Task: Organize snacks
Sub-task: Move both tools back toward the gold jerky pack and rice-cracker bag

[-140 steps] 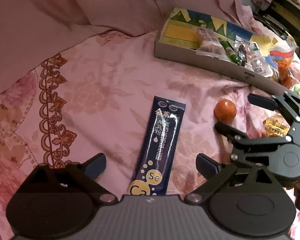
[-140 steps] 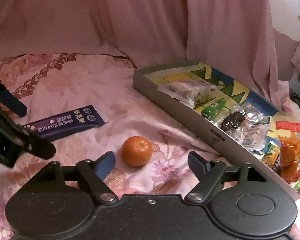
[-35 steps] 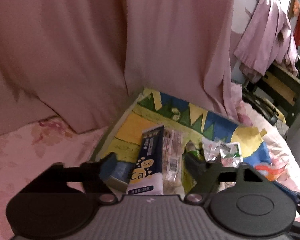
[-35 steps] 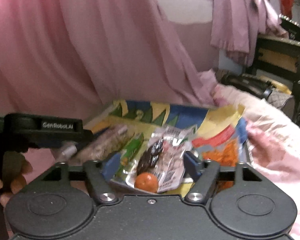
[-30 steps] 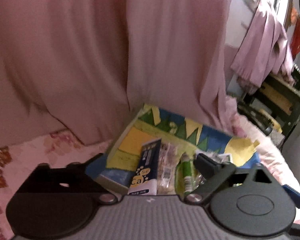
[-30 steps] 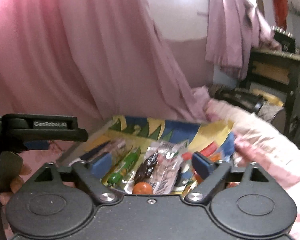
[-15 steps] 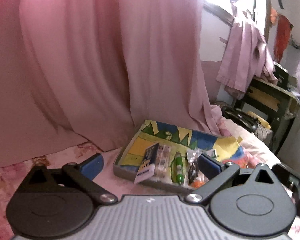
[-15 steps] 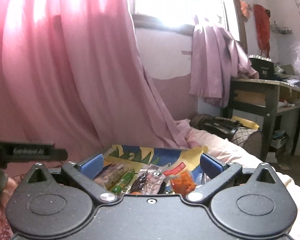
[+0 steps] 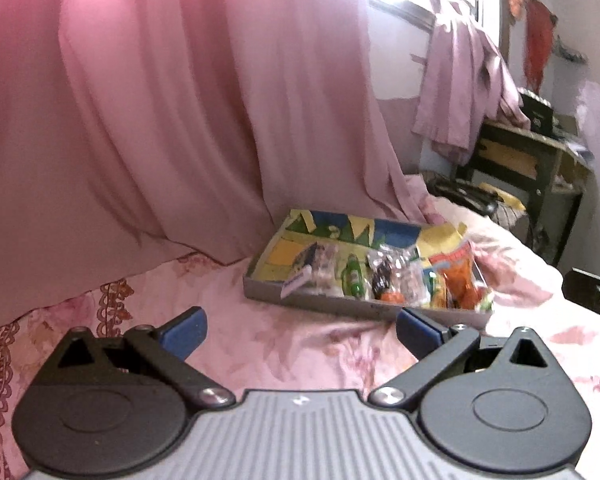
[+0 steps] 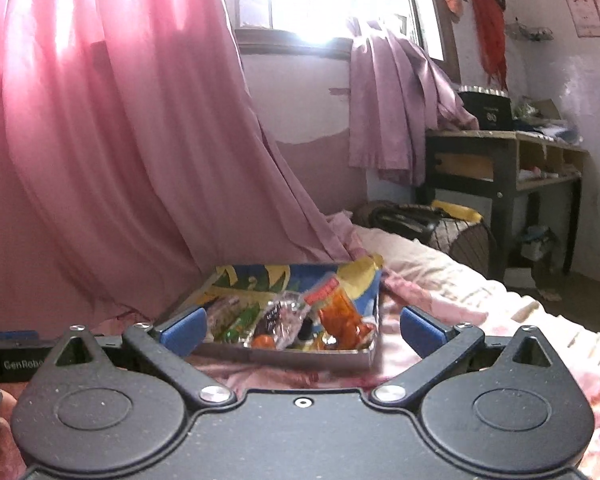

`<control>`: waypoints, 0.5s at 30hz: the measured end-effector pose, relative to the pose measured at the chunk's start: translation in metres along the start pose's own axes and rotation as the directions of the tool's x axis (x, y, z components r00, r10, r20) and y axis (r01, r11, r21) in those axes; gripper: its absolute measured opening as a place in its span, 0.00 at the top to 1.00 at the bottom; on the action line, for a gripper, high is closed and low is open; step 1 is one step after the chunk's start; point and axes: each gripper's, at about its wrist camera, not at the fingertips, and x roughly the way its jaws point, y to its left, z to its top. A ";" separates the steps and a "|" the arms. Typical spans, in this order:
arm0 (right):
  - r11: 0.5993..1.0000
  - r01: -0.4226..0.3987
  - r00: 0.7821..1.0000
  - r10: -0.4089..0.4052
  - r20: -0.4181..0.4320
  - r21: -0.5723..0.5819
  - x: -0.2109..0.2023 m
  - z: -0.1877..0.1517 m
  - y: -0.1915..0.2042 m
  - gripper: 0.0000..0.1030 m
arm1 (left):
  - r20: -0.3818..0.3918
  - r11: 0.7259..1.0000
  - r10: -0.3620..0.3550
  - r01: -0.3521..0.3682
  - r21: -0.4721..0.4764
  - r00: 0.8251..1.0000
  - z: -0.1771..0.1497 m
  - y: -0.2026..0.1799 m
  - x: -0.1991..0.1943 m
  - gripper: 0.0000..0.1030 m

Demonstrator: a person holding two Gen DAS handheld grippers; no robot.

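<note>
My snack tray (image 9: 320, 305) lies flat on the pink floral bed, against the foot of the pink curtain, well ahead of me. It is a shallow grey box whose inside is printed in blue, yellow and green shapes. At its left end the dark blue stick packet (image 9: 299, 272) leans over the near wall, one end poking out. Next to it lies a clear wrapped snack (image 9: 324, 266), then the green packet (image 9: 352, 276), then a clear bag with dark pieces (image 9: 384, 270). The small orange fruit (image 9: 392, 297) sits against the near wall. At the right end an orange pouch (image 9: 458, 276) stands tilted, its red top uppermost.
</note>
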 end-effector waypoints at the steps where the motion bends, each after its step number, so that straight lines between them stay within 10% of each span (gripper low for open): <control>1: 1.000 0.005 1.000 -0.005 -0.006 0.000 -0.003 -0.002 0.000 0.01 | -0.002 1.000 -0.001 0.001 0.011 1.000 -0.003 -0.001 -0.003 0.00; 15: 0.990 0.138 0.954 -0.143 -0.263 -0.038 0.010 -0.033 -0.004 0.01 | -0.137 0.990 0.026 -0.007 0.141 0.990 -0.035 -0.019 -0.002 0.00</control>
